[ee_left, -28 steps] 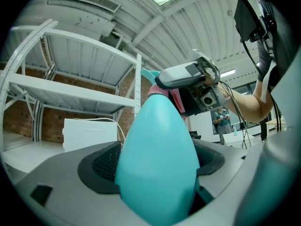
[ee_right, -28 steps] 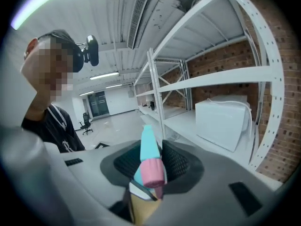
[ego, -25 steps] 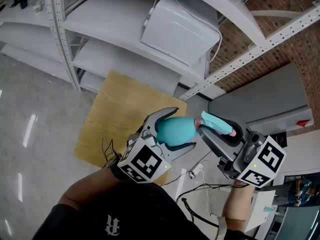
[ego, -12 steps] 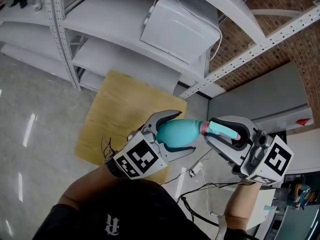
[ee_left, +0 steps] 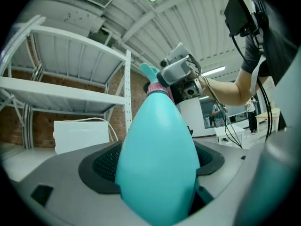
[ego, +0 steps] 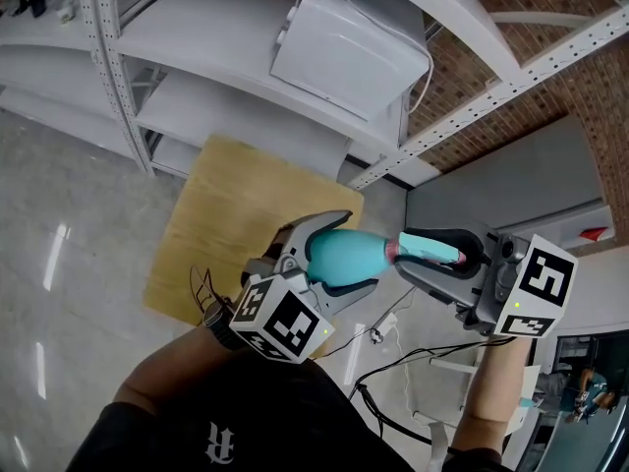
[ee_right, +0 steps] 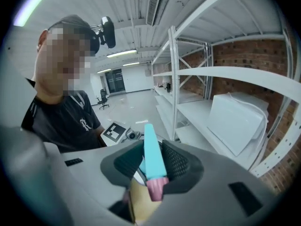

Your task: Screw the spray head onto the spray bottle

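left gripper (ego: 360, 252) fingers (ego: 316, 227) clamped on spray bottle (ego: 339, 257); right gripper (ego: 413, 254) fingers pinch spray head (ego: 432, 250), sitting at the bottle's neck. Seems threaded on, can't confirm.

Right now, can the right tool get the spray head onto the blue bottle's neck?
Probably yes. The right tool grips the spray head, whose pink collar already seems to meet the neck of the spray bottle clamped in the left tool. Nothing stands between them.
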